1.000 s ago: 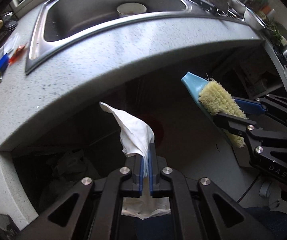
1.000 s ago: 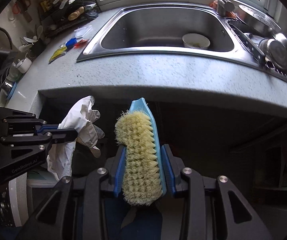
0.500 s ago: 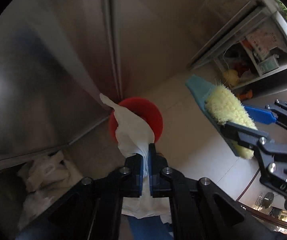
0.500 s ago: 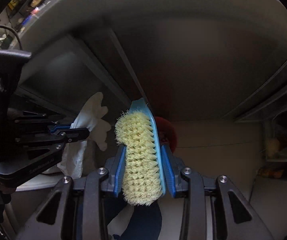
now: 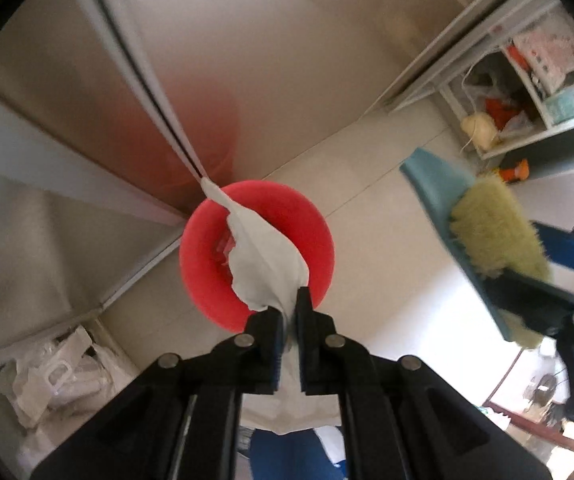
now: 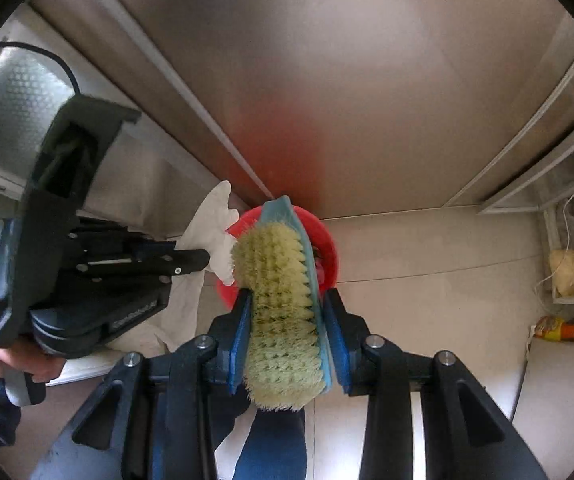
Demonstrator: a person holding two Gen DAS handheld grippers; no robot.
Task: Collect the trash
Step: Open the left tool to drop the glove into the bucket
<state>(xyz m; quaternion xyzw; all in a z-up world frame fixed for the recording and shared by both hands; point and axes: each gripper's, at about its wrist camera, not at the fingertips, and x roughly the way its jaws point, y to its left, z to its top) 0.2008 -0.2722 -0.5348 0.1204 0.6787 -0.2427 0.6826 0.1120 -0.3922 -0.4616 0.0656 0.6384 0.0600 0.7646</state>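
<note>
A white glove (image 5: 265, 264) hangs pinched in the closed left hand-held gripper (image 5: 290, 312), directly above a red bin (image 5: 203, 264) on the floor (image 5: 387, 240). Beside it, the right hand-held gripper (image 6: 287, 312) clamps a blue-backed scrubbing brush (image 6: 283, 296) near the cabinet doors (image 6: 327, 80).

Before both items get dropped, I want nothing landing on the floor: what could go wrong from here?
1. The white glove hangs loosely from the left gripper; released here, it may drape over the red bin's rim rather than fall inside.
2. The scrub brush in the right gripper looks long against the bin opening and could catch the rim or tip the bin.
</note>
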